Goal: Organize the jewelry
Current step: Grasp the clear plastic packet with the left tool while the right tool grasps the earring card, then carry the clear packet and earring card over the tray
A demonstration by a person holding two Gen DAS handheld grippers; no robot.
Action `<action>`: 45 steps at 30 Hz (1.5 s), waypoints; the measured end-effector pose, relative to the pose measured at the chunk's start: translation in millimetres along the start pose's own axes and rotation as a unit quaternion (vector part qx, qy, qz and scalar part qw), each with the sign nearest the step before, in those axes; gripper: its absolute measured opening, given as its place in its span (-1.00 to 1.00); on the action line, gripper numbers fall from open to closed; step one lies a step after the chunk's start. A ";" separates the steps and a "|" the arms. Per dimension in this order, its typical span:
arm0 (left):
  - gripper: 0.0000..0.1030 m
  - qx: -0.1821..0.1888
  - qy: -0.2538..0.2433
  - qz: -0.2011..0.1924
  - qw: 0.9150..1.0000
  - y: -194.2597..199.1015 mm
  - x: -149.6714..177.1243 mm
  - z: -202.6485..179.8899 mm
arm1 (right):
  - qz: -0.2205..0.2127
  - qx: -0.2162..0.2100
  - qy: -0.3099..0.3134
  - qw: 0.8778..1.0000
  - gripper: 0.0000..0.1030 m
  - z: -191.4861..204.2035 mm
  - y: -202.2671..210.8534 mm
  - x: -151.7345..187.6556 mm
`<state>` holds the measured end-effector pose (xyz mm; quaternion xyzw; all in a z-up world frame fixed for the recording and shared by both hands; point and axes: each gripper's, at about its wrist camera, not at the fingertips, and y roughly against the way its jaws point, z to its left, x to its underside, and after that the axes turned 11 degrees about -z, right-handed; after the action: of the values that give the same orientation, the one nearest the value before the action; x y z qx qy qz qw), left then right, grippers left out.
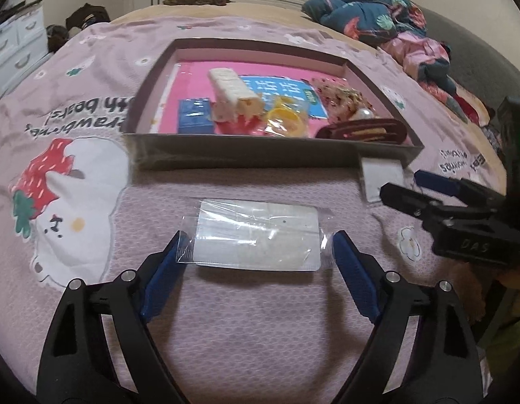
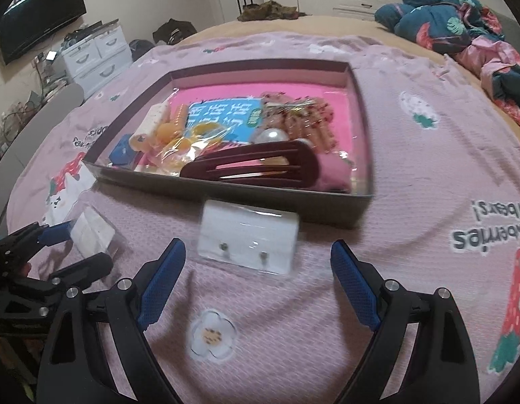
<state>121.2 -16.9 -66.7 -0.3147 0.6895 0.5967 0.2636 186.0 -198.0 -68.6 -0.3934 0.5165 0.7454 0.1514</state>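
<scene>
My left gripper (image 1: 258, 237) stands open around a clear packet (image 1: 258, 239) with a white card inside, flat on the pink bedspread. Its blue pads sit at the wrapper's two ends. The same packet (image 2: 91, 232) shows between the left gripper's (image 2: 90, 244) fingers in the right wrist view. My right gripper (image 2: 258, 244) is open and empty. Just ahead of it an earring card (image 2: 248, 235) with two studs leans on the front wall of the grey box (image 2: 226, 188). The right gripper (image 1: 399, 183) also appears beside that card (image 1: 381, 178).
The box (image 1: 260, 155) holds a dark red hair clip (image 2: 253, 165), a pearl piece (image 2: 271, 136), yellow rings (image 1: 283, 121), a small blue box (image 1: 194, 114) and other trinkets. A bundled quilt (image 2: 445, 20) lies far right. White drawers (image 2: 98, 57) stand beyond the bed's left edge.
</scene>
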 end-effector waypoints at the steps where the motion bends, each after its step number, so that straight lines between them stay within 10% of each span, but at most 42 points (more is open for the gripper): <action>1: 0.53 -0.001 0.003 -0.001 1.000 1.1 -0.1 2.5 | 0.002 0.000 -0.001 1.000 0.69 1.6 -2.9 -0.5; 11: 0.53 -0.008 0.024 -0.007 1.000 9.6 2.6 20.1 | 0.014 0.020 0.009 1.000 0.29 16.7 -25.4 -2.2; 45: 0.53 -0.003 0.021 -0.062 0.998 48.2 -35.4 13.4 | -0.070 0.006 0.013 0.997 0.27 -5.6 74.9 -12.0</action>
<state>108.5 5.0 -10.9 -0.3699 0.6722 0.5748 0.2844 148.9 -232.3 -11.8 -0.4372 0.4944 0.7244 0.1991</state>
